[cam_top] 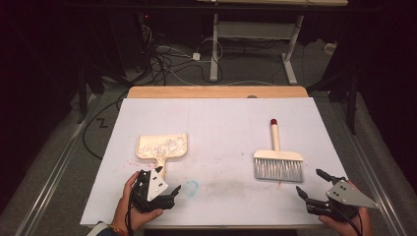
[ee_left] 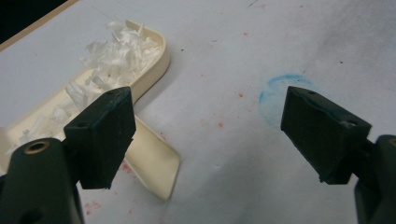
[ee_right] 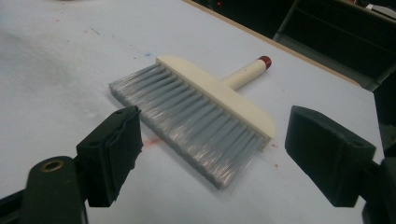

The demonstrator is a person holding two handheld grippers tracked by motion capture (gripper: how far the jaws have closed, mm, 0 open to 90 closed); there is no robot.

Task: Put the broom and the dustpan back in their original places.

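The left gripper (cam_top: 167,183) is wide open beside the dustpan (cam_top: 162,146) handle. The right gripper (cam_top: 311,183) is wide open near the brush (cam_top: 278,164).

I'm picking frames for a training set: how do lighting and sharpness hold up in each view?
High view: the white table cover is evenly lit, the room around it nearly black, detail soft. Left gripper view: dustpan with white shreds fairly sharp, near jaws slightly soft. Right gripper view: brush clear, its bristle tips a little blurred; no harsh glare.

Blue ring smudge (cam_top: 192,187) on white tabletop (cam_top: 221,123); cables (cam_top: 162,59) on floor beyond.
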